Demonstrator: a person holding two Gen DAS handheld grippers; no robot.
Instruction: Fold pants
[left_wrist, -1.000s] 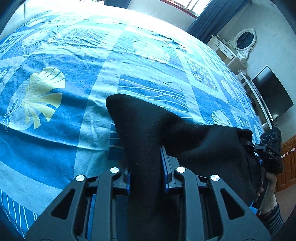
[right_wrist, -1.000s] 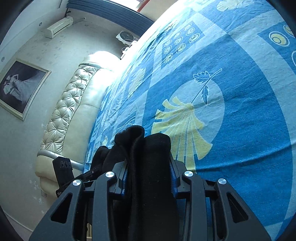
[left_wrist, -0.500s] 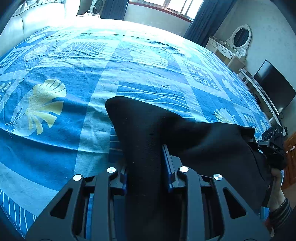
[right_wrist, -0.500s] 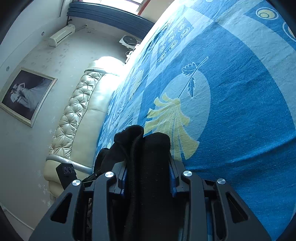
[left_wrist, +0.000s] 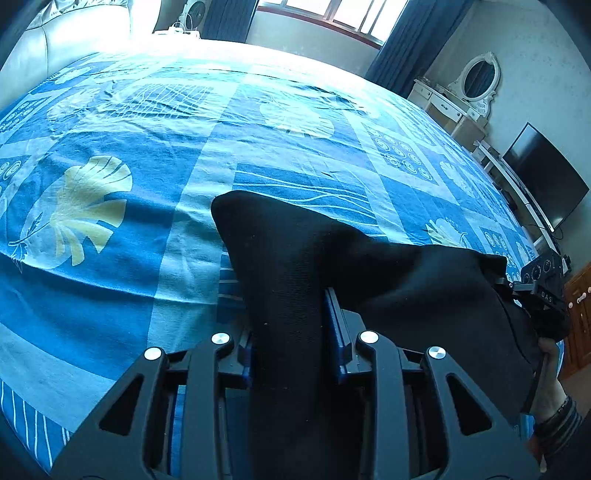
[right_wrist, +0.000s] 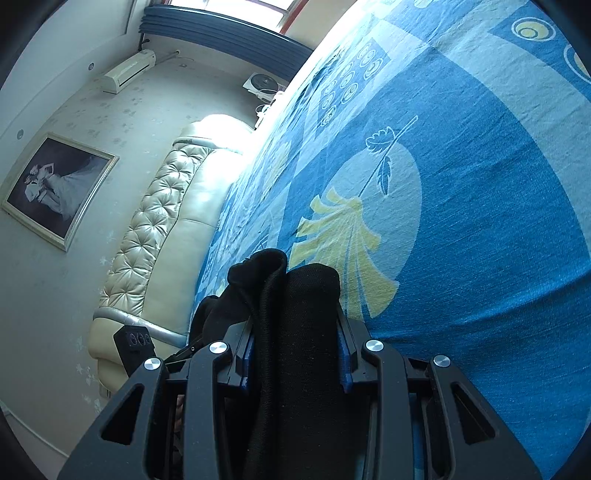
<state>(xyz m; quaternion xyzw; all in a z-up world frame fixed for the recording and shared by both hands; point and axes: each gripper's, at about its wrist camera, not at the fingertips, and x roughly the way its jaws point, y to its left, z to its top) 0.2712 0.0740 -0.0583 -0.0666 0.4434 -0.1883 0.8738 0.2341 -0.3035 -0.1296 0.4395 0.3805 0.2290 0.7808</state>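
The black pants (left_wrist: 295, 266) are held up over the blue patterned bed (left_wrist: 110, 258) by both grippers. My left gripper (left_wrist: 291, 314) is shut on one bunched end of the pants, which stick out past its fingers. The cloth stretches to the right toward my right gripper (left_wrist: 543, 291), seen at the edge of the left wrist view with the hand on it. In the right wrist view my right gripper (right_wrist: 295, 332) is shut on a folded wad of the pants (right_wrist: 295, 295), above the bed sheet (right_wrist: 461, 221).
A cream tufted headboard (right_wrist: 155, 240) and a framed picture (right_wrist: 55, 188) are on the wall side. A dresser with an oval mirror (left_wrist: 476, 77) and a TV (left_wrist: 543, 184) stand beyond the bed's right side. Windows with dark curtains (left_wrist: 229, 14) are at the far end.
Both grippers have risen and tilted with the pants still gripped; more of the room and headboard shows. The pants keep the same shape between them.
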